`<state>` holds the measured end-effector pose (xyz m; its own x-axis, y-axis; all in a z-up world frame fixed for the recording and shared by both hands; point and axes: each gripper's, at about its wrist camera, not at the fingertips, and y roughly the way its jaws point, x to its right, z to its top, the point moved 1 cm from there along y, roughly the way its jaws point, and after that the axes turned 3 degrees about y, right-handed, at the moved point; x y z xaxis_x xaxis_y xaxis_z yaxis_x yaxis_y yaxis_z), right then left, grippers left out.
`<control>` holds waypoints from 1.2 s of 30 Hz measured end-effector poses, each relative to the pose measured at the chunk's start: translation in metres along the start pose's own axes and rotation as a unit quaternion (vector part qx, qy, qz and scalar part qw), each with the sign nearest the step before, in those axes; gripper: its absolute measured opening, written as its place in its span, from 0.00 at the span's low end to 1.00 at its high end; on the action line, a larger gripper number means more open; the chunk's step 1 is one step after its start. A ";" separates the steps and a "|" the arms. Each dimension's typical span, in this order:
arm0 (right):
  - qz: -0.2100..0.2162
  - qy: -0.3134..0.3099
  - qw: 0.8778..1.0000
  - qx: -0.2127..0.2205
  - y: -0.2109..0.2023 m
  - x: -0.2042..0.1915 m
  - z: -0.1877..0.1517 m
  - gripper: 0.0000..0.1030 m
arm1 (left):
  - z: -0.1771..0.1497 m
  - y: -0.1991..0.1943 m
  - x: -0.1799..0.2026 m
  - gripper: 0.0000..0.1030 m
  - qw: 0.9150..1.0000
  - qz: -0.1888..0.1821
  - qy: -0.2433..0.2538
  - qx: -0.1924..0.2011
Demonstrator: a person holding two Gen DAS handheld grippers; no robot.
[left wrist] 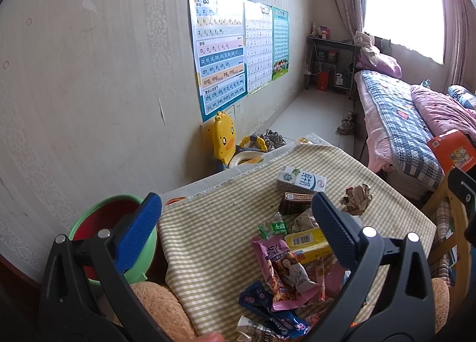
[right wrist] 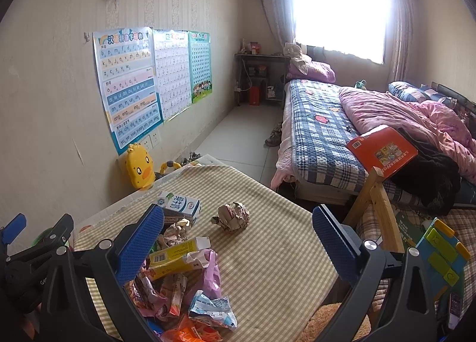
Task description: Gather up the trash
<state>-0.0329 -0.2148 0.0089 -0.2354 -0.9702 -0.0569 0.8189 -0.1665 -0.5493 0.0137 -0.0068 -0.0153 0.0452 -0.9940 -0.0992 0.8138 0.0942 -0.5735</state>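
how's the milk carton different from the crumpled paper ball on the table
The milk carton is a box with flat sides, white and green with print; the crumpled paper ball is brownish, wrinkled and roundish. The carton sits against other litter; the ball lies alone. Both rest on the checked tablecloth.

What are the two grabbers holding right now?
Nothing. The left gripper and the right gripper are both wide open above the pile of wrappers on the checked cloth, touching none of it.
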 end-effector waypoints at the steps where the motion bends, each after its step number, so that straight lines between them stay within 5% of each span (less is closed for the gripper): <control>1: 0.000 0.000 1.000 -0.001 0.001 0.000 0.000 0.93 | 0.000 0.000 0.000 0.96 1.000 0.000 0.000 0.000; 16: 0.000 0.002 1.000 -0.026 0.019 0.001 -0.007 0.93 | -0.003 0.007 0.002 0.96 1.000 -0.012 0.012 0.016; 25: -0.006 -0.005 0.998 -0.065 0.052 0.026 -0.028 0.93 | -0.039 0.041 0.016 0.96 0.991 -0.001 0.113 -0.076; 32: 0.008 -0.017 0.992 -0.128 0.086 0.042 -0.058 0.93 | -0.081 0.096 0.050 0.93 0.971 -0.117 0.101 -0.185; 36: 0.036 -0.015 0.988 -0.148 0.098 0.042 -0.068 0.93 | -0.085 0.117 0.071 0.92 0.966 -0.127 0.091 -0.205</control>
<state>0.0018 -0.2603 -0.1037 -0.1616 -0.9834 -0.0824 0.6431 -0.0416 -0.7647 0.0633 -0.0617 -0.1587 -0.2590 -0.9653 -0.0338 0.4854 -0.0998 -0.8686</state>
